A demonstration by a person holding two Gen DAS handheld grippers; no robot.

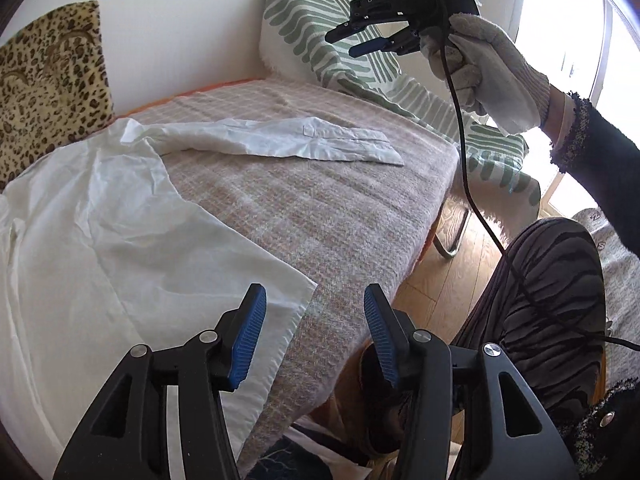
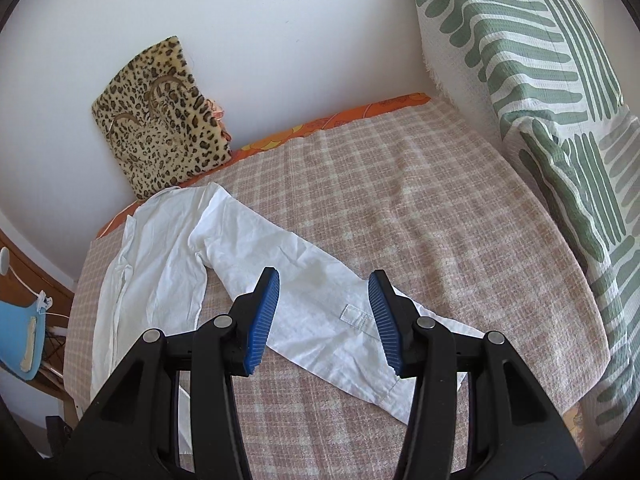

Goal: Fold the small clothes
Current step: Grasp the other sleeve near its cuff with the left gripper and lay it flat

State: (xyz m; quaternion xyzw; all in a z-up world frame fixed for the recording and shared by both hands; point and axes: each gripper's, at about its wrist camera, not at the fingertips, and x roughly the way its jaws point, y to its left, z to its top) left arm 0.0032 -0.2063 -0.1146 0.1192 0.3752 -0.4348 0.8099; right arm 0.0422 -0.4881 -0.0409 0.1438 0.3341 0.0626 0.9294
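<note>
A white long-sleeved shirt (image 1: 132, 216) lies spread flat on a pink plaid bed cover (image 1: 320, 208), one sleeve (image 1: 312, 142) stretched out to the right. My left gripper (image 1: 314, 304) is open and empty above the shirt's near hem corner. My right gripper (image 2: 324, 292) is open and empty, hovering above the sleeve's cuff end (image 2: 352, 332). It also shows in the left wrist view (image 1: 360, 42), held high in a white-gloved hand. The shirt's body (image 2: 156, 248) lies to the left in the right wrist view.
A leopard-print cushion (image 1: 48, 80) leans on the wall at the back left. A green and white striped pillow (image 2: 560, 120) stands at the right end of the bed. The bed's right edge drops to a wooden floor (image 1: 448, 280). The person's leg (image 1: 552, 300) is close by.
</note>
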